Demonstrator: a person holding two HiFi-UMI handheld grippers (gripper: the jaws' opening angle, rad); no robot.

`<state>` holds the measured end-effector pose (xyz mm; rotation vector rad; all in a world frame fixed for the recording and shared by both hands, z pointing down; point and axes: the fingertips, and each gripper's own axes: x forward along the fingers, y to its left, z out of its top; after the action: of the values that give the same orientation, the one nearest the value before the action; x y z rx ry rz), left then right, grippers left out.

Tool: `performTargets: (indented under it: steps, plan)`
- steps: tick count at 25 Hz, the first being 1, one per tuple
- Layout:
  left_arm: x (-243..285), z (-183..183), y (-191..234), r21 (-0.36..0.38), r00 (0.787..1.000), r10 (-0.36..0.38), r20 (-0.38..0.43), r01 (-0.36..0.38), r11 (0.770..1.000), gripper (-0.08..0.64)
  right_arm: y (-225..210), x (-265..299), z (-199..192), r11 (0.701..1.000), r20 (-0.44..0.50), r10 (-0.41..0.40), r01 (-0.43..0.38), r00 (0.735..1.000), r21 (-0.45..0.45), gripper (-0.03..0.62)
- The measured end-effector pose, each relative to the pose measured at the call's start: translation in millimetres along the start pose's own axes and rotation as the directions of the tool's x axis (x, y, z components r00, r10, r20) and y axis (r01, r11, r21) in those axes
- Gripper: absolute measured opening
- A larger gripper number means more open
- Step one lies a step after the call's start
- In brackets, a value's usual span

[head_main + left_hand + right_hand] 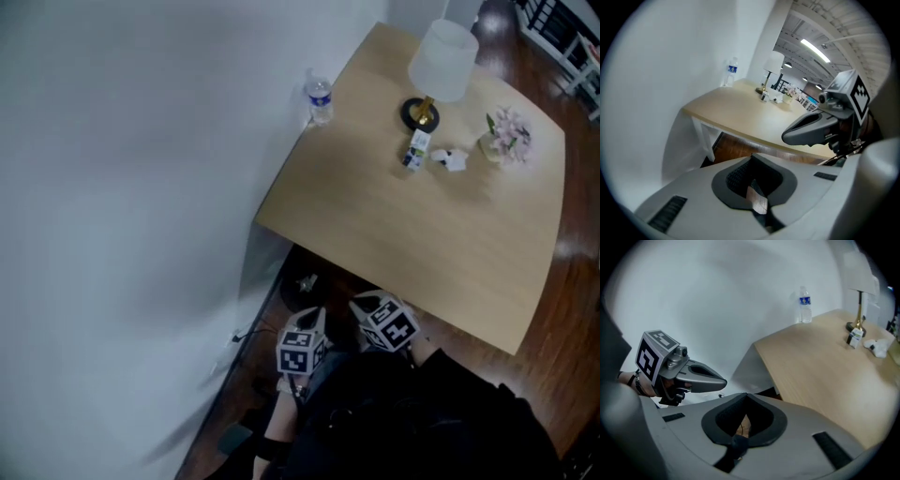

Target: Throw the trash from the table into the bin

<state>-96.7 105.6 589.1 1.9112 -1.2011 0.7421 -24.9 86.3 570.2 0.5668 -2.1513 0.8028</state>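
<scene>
Closest in, over the person's dark clothing, both tools hung side by side just off the table's near edge. The left gripper sat on the wall side with its jaws pressed fully together, and I could make out nothing pinched between them. The right gripper was the same: jaws closed tip to tip, holding nothing.

Just past them, tucked under that same near edge, a dark round bin stood on the floor, with something pale inside (too small to say what).

Up on the table, the trash was well away from both grippers. A small carton lay toward the far side of the top, and a crumpled white paper lay just beside it.

Behind the carton, nearer the table's far corner, stood a lamp with a white shade. A little bunch of flowers sat by the table's edge furthest from the wall, just beyond the paper.

On the opposite edge, tight against the white wall, a water bottle stood upright, well apart from the rest.
</scene>
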Motion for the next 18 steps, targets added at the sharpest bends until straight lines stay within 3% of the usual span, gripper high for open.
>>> performTargets:
  steps: [5, 11, 18]
  plan:
    - [9.7, 45.2, -25.6, 0.083, 0.999, -0.039, -0.014, 0.040, 0.996, 0.000, -40.8, -25.1, 13.5, 0.994, 0.084, -0.062, 0.054, 0.994, 0.096, 0.008]
    - [35.9, 97.5, -52.0, 0.219, 0.997, -0.070, -0.033, 0.076, 0.973, 0.000, -87.5, -48.0, 15.8, 0.974, 0.158, -0.127, 0.093, 0.979, 0.208, 0.008]
    - [85.4, 171.4, -82.2, 0.355, 0.989, -0.113, -0.090, 0.138, 0.925, 0.000, -143.7, -72.1, 19.2, 0.929, 0.208, -0.212, 0.130, 0.955, 0.346, 0.008]
